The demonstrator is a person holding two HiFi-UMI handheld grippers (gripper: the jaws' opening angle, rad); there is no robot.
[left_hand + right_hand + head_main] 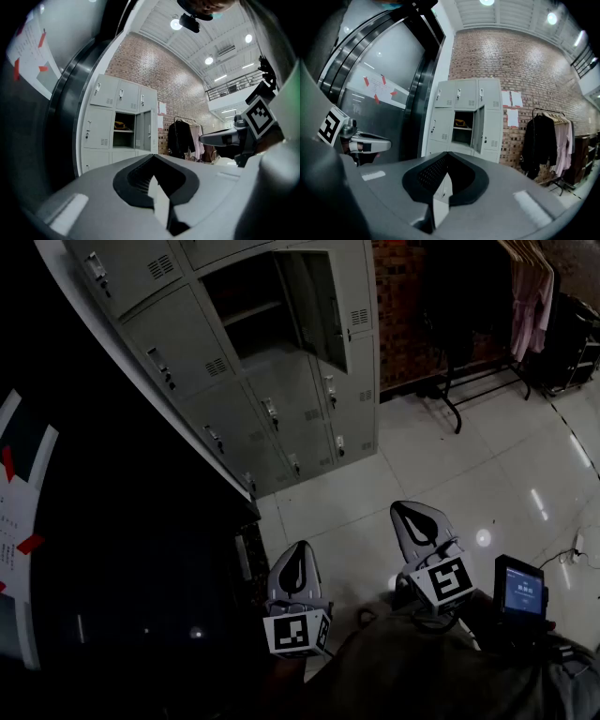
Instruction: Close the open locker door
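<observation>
Head view: grey metal locker bank (234, 399) ahead, one upper compartment gaping. Its grey open locker door (314, 306) stands outward at the compartment's right side. Only the gripper views show a yellowish item (461, 123) on the shelf inside. Left gripper (153, 159) and right gripper (447, 154): jaws pressed together, nothing between them, both well apart from the locker bank. Glossy white tile floor (450, 474) in front of the locker bank, red brick wall (525, 61) behind it, hung garment rack (548, 140) to its right.
</observation>
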